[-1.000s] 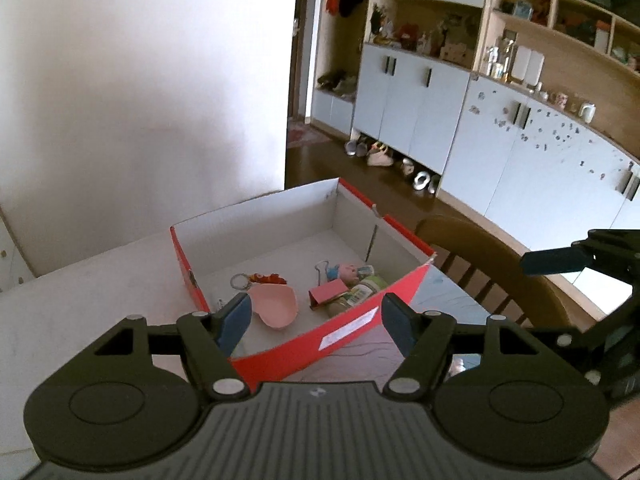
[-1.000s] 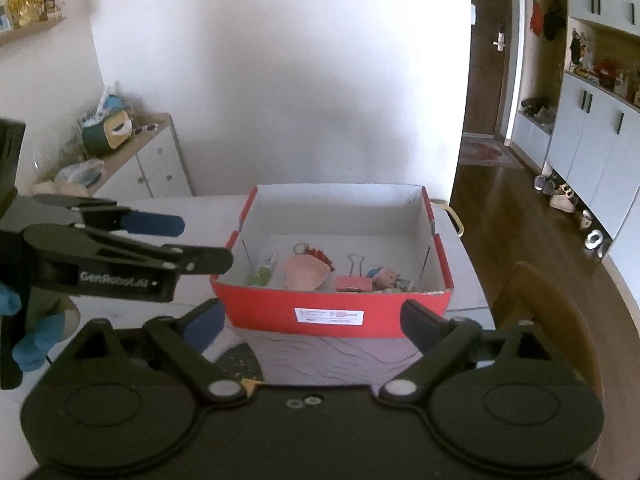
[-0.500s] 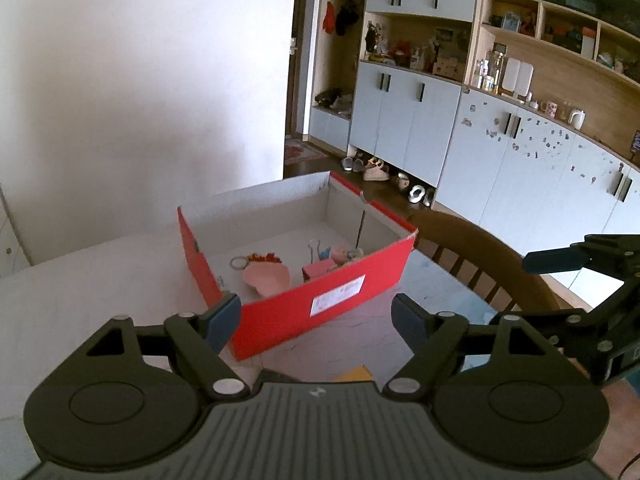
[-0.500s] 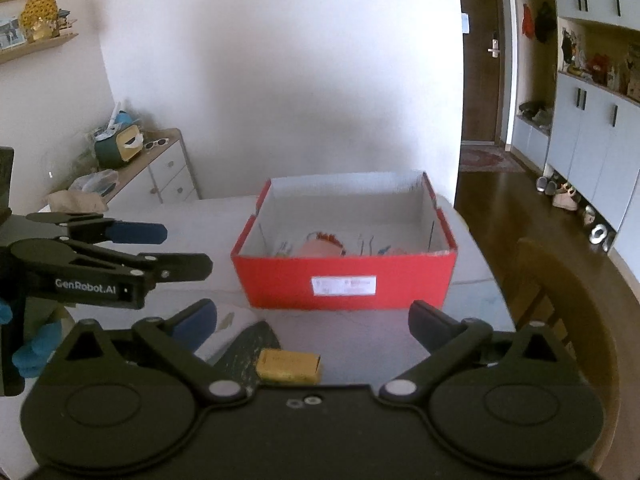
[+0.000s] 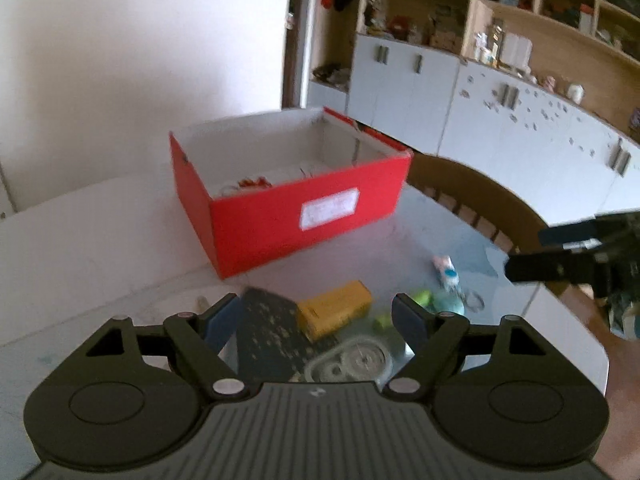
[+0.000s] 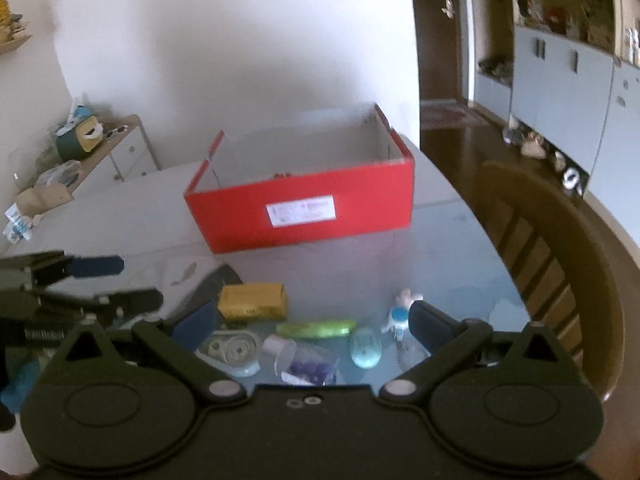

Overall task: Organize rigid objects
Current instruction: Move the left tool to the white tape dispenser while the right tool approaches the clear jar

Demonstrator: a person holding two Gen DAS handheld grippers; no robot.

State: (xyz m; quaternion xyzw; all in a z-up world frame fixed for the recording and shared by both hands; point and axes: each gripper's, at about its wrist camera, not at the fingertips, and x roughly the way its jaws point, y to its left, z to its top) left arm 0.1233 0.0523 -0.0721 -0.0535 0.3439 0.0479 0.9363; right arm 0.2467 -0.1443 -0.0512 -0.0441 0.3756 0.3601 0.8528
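A red box (image 5: 288, 216) with small items inside stands on the table; it also shows in the right wrist view (image 6: 304, 212). Nearer lie loose objects: a yellow block (image 5: 336, 314) (image 6: 253, 302), a dark speckled piece (image 5: 266, 332), a green tube (image 6: 316, 329), a clear case with round parts (image 6: 230, 352), a blue oval (image 6: 366, 348), a small figurine keychain (image 6: 400, 314) and a clear cup of purple beads (image 6: 306, 364). My left gripper (image 5: 316, 316) is open and empty above them. My right gripper (image 6: 308, 320) is open and empty too.
A wooden chair (image 6: 560, 264) stands at the table's right edge. White cabinets (image 5: 500, 120) and shelves line the right wall. A low sideboard (image 6: 80, 160) with clutter stands at the left. The right gripper's fingers (image 5: 560, 256) reach in at the left view's right side.
Both grippers have pulled back and away from the red box. The loose objects on the near table have come into view. Both stay open.
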